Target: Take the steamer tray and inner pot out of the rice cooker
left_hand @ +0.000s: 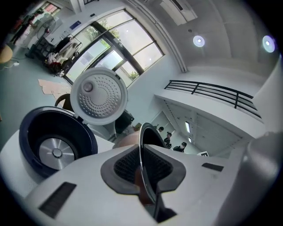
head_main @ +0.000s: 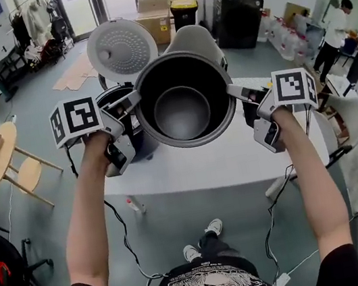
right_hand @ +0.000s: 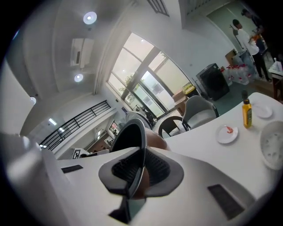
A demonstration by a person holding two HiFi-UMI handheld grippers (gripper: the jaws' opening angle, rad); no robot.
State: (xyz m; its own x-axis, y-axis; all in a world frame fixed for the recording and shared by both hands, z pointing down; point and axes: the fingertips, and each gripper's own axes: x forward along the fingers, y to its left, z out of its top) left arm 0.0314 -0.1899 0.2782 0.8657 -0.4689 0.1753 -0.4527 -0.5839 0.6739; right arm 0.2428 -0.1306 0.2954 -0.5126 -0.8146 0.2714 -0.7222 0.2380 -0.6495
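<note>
While the open cooker [left_hand: 55,141] stands at left, the left gripper [head_main: 136,99] and right gripper [head_main: 231,89] clamp the pot [head_main: 183,107] by opposite sides of its rim, above the table [head_main: 197,166].

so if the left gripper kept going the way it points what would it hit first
The inner pot: the left gripper is shut on its rim and points across its mouth. Beyond that, probably the right gripper on the opposite rim, though depth is unclear.
</note>
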